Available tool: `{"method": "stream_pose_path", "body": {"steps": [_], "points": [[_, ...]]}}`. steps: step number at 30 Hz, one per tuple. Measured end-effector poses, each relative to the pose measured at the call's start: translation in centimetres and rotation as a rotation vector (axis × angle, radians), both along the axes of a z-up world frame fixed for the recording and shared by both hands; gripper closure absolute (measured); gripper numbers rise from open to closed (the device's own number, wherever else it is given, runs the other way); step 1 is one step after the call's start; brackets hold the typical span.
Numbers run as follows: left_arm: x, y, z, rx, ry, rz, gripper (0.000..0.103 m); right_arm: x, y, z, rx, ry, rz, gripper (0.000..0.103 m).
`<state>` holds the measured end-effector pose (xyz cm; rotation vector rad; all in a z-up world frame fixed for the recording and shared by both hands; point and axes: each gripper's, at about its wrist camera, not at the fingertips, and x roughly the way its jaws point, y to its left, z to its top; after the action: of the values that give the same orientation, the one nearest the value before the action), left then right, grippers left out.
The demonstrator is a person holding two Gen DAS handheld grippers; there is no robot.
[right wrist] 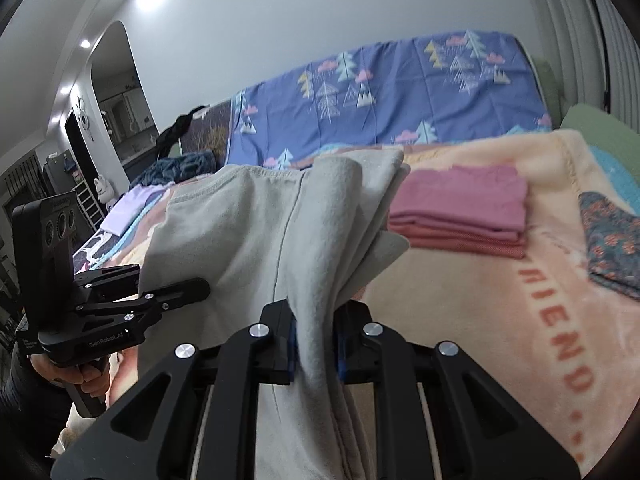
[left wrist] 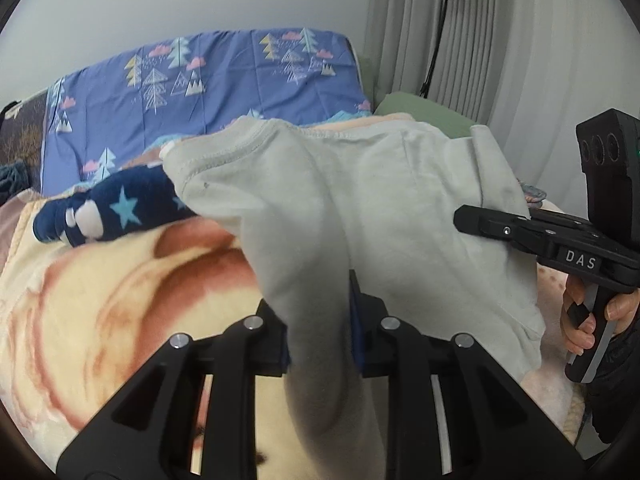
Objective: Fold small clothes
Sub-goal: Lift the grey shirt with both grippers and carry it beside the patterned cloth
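Observation:
A pale grey garment hangs stretched between both grippers above the bed. My left gripper is shut on a bunched edge of it, the cloth running down between the blue pads. My right gripper is shut on the opposite edge of the grey garment, which drapes in folds over its fingers. Each gripper shows in the other's view, the right gripper at the right and the left gripper at the left, both pinching the cloth. The lower part of the garment is hidden behind the gripper bodies.
A peach blanket covers the bed. A navy star-print garment lies at the left. A folded pink stack and a dark floral cloth lie at the right. A blue tree-print cover stands behind.

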<state>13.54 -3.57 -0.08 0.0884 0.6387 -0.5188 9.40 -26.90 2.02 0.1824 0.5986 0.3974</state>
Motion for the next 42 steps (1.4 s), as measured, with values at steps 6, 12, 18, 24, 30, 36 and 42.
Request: {"method": "stream_pose_path", "body": {"steps": [6,12,18,24,30,36,42], "points": [[-2.0,-2.6,2.4,0.022,-0.076,-0.048,0.081,-3.6,-1.9,2.6,-0.003,-0.084,-0.047,0.089],[-3.2,-7.3,4.4,0.064,-0.136,-0.131,0.081,-6.6,-5.9,4.2,-0.002,-0.137,-0.139,0.089],[-3.9,-14.1,5.9,0.109,-0.191,-0.241,0.081,-9.6,-11.6,5.3,-0.004,-0.171,-0.267,0.089],[-3.5,-21.0,6.4,0.130,-0.208,-0.342,0.080,-11.8,-17.3,5.7,-0.012,-0.184,-0.388,0.089],[-2.5,-27.0,7.2,0.167,-0.247,-0.412,0.080,-12.4,-21.9,6.0,-0.027,-0.204,-0.491,0.089],[0.9,-32.4,7.5,0.207,-0.269,-0.418,0.080,-10.3,-26.1,6.6,-0.049,-0.213,-0.564,0.089],[4.9,-37.2,8.2,0.268,-0.312,-0.392,0.080,-6.1,-29.8,6.7,-0.074,-0.208,-0.640,0.089]]}}
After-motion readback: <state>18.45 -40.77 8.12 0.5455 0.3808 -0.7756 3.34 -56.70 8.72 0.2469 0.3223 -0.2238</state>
